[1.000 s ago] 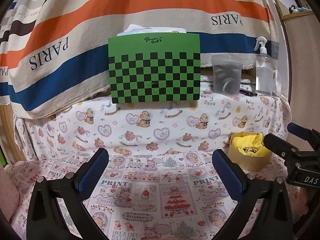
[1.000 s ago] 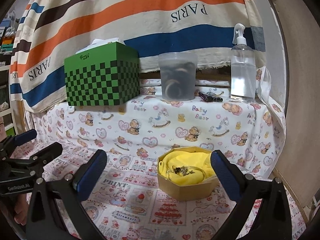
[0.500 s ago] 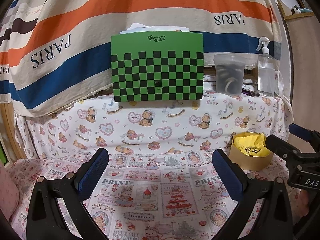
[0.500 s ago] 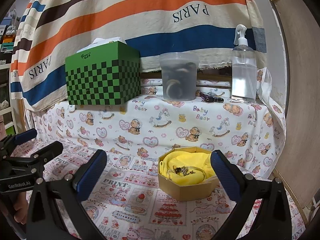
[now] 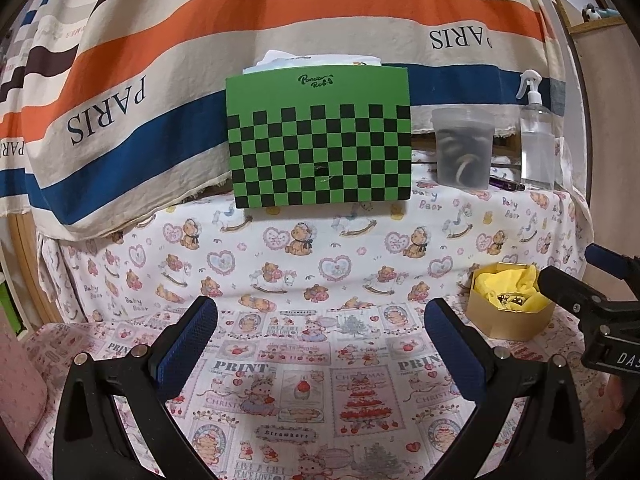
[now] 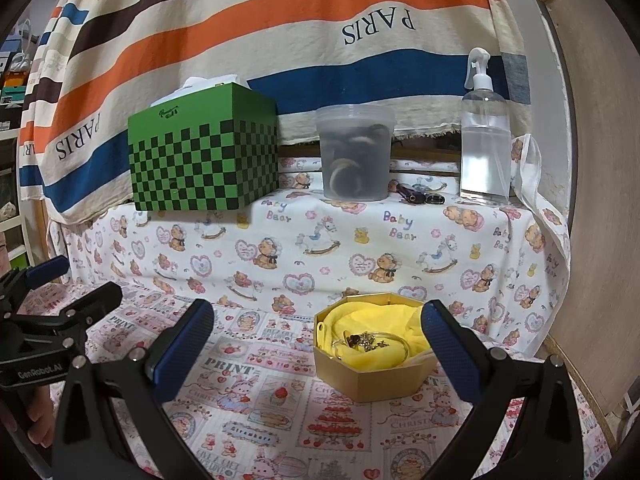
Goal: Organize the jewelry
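Both the left gripper (image 5: 320, 320) and right gripper (image 6: 318, 326) hang wide apart and empty, the jewelry (image 6: 366, 340) heaped in the gold box (image 6: 372, 376) just ahead of the right one, fitting either a pickup pending or pieces already stowed

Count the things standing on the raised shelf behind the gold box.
4 seen: green checkered tissue box at left, lidded plastic tub in the middle, clear spray bottle at right, and a small dark item lying between tub and bottle. More may hide behind them.
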A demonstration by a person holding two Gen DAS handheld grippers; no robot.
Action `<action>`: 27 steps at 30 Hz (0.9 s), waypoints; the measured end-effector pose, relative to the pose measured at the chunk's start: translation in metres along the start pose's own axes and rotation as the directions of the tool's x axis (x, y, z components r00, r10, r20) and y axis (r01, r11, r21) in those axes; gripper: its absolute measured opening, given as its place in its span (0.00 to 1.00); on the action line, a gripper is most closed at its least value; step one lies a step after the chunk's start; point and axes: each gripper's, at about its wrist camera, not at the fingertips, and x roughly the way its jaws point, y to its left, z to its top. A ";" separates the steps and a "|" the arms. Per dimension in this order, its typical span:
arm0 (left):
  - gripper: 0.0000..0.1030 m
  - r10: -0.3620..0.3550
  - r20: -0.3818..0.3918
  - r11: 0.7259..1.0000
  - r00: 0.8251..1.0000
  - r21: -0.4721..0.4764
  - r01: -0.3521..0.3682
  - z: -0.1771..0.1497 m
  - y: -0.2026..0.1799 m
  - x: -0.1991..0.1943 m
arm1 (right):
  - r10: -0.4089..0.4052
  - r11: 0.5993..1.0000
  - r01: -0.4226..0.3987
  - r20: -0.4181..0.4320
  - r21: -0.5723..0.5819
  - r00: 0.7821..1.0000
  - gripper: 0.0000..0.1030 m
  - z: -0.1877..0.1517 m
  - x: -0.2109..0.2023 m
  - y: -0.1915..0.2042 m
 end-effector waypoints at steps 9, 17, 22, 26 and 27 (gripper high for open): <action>1.00 -0.004 -0.005 1.000 1.000 -0.006 0.004 0.000 0.002 0.001 | 0.000 1.000 0.000 -0.002 0.000 1.000 1.00 0.000 0.001 -0.001; 1.00 -0.001 -0.003 1.000 1.000 -0.008 0.001 0.000 0.003 0.002 | 0.003 1.000 -0.003 -0.005 0.004 1.000 1.00 0.000 0.001 -0.001; 1.00 0.000 -0.007 1.000 1.000 -0.012 0.000 0.000 0.003 0.001 | 0.001 1.000 -0.001 -0.004 0.000 1.000 1.00 0.000 0.001 -0.001; 1.00 0.001 -0.006 1.000 1.000 -0.010 -0.001 0.000 0.003 0.001 | -0.004 1.000 0.004 -0.004 -0.003 1.000 1.00 0.000 0.001 -0.001; 1.00 0.001 -0.005 1.000 1.000 -0.011 -0.001 0.000 0.003 0.001 | -0.005 1.000 0.005 -0.005 0.000 1.000 1.00 0.000 0.002 -0.003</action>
